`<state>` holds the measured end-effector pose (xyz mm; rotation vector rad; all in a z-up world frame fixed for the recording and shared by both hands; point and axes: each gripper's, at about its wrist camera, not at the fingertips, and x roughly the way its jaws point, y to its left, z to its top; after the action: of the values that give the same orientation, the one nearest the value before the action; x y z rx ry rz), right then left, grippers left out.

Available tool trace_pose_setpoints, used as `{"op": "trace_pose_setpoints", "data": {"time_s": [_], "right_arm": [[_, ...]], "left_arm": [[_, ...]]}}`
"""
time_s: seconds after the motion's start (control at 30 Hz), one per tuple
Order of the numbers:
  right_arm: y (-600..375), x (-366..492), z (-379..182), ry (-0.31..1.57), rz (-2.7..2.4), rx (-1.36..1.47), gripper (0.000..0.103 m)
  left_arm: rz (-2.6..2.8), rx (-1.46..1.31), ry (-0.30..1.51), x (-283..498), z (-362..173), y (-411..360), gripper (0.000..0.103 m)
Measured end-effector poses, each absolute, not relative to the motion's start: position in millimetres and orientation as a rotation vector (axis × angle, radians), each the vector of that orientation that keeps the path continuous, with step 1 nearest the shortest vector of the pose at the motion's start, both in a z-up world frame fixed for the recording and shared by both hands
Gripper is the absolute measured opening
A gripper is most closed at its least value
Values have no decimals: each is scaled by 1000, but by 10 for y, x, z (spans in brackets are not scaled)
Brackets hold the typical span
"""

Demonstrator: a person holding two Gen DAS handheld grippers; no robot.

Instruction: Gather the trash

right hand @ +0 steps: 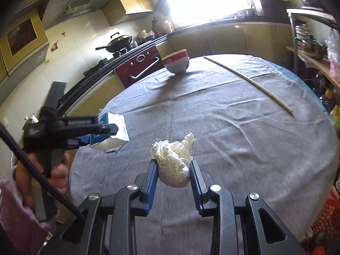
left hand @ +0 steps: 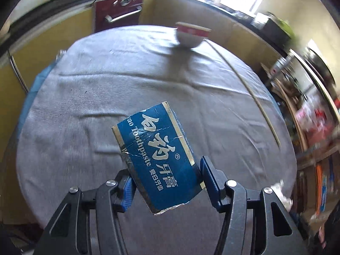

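Two pieces of trash are held clear above the grey-clothed round table (right hand: 233, 127), a crumpled blue toothpaste carton (left hand: 158, 159) pinched in the left gripper (left hand: 167, 182) and a crumpled white tissue wad (right hand: 176, 159) in the right gripper (right hand: 173, 174) (no bin is visible), so carrying and releasing is judged next

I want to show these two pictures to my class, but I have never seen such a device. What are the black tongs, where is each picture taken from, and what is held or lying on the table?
They are hand-held grippers, one per hand, each with a camera looking along its fingers. The left gripper holds a blue toothpaste box. The right gripper squeezes crumpled white tissue. On the grey tablecloth stand a red-rimmed bowl and a thin stick.
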<state>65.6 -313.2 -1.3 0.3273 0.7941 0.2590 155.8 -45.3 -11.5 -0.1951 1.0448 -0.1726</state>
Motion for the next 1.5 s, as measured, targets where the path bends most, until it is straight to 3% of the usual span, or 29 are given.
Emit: {"op": "trace_pose_setpoints", "data": {"time_s": [0.7,1.5], "right_arm": [[-3384,-703,447,629,245,389,32],[-3668,-1522,794,485,249,400,32]], "left_arm": [[-258,-21,831,-74,500,-1016,58],[-196,61,697,-952,835,-1123,58]]}}
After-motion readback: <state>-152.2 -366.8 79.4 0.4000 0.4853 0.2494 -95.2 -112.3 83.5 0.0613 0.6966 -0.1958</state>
